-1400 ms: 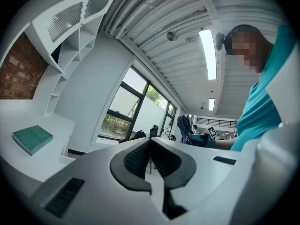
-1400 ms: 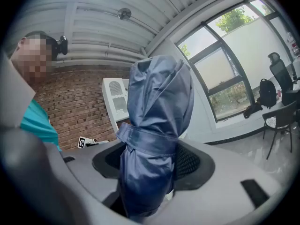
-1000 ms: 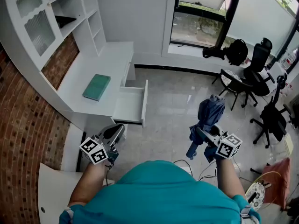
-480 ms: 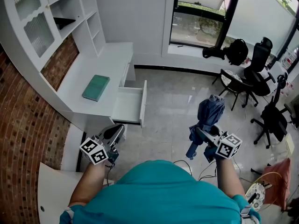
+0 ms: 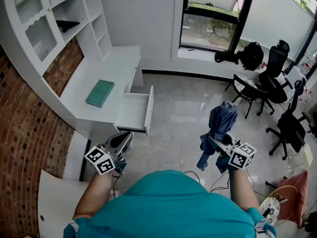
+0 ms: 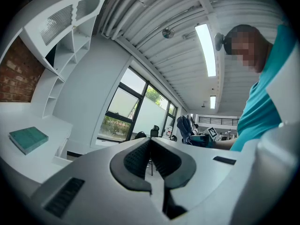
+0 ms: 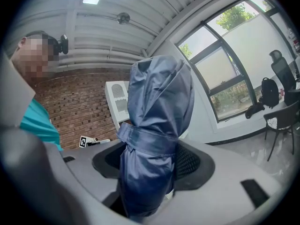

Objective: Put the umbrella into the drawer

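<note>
Umbrella, strap-wrapped, sits clamped in right tool.

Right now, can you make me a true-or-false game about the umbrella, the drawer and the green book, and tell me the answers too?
1. The right hand-held gripper is shut on the blue umbrella. True.
2. The umbrella lies inside the drawer. False: it is held up over the floor, apart from the drawer.
3. The drawer is pulled open. True.
4. The left hand-held gripper holds the green book. False: its jaws are together with nothing between them, and the book lies on the white desk.
</note>
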The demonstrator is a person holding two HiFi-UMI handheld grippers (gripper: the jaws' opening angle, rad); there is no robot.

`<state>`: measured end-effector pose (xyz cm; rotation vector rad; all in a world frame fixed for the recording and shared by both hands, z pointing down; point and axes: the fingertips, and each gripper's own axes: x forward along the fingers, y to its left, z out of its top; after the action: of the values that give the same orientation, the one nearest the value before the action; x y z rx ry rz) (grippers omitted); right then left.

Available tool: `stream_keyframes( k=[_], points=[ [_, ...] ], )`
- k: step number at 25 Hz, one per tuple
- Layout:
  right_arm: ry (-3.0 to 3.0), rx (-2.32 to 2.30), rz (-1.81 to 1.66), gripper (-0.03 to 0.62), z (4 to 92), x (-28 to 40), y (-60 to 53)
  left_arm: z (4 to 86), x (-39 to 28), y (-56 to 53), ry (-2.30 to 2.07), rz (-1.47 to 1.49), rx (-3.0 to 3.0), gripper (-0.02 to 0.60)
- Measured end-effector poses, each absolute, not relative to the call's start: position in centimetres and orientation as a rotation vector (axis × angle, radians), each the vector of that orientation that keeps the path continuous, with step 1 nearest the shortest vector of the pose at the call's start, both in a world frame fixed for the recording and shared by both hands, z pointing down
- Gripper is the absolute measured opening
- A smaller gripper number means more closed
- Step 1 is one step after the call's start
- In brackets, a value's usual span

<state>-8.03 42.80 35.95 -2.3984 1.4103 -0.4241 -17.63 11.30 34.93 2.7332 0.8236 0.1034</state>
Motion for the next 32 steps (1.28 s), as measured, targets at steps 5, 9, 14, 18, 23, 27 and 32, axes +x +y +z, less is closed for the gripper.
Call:
stream_keyframes(
  k=[5, 9, 14, 18, 23, 27, 32],
  points=[
    [1.424, -2.397, -0.409, 0.278, 35.7, -7.7, 45.1, 34.8, -17.3, 13.8, 0.821, 0.091, 2.741, 0.015],
    [1.416, -2.400, -0.400, 0.278, 35.7, -7.5, 47.7, 34.8, -16.6, 16.6, 0.836, 0.084, 2.735, 0.015],
    [1.388, -2.427, -0.404, 0.278, 36.3, -7.2, 50.6, 35.2, -15.2, 19.9, 0.889, 0.100, 2.713, 0.015],
    [1.367, -2.427, -0.416, 0.278, 36.9, -7.0, 51.7, 35.2, -13.9, 20.9, 0.926, 0.106, 2.702, 0.015],
    [1.341, -2.439, -0.434, 0.278, 37.4, -5.5, 52.0, 35.9, -11.9, 21.1, 0.962, 0.123, 2.685, 0.015],
    [1.338, -2.450, -0.456, 0.278, 37.8, -3.4, 50.6, 36.6, -9.4, 20.2, 0.983, 0.152, 2.672, 0.015],
    [1.323, -2.460, -0.457, 0.279, 38.0, 1.6, 48.1, 36.9, -3.7, 18.1, 1.028, 0.122, 2.649, 0.015]
  ],
)
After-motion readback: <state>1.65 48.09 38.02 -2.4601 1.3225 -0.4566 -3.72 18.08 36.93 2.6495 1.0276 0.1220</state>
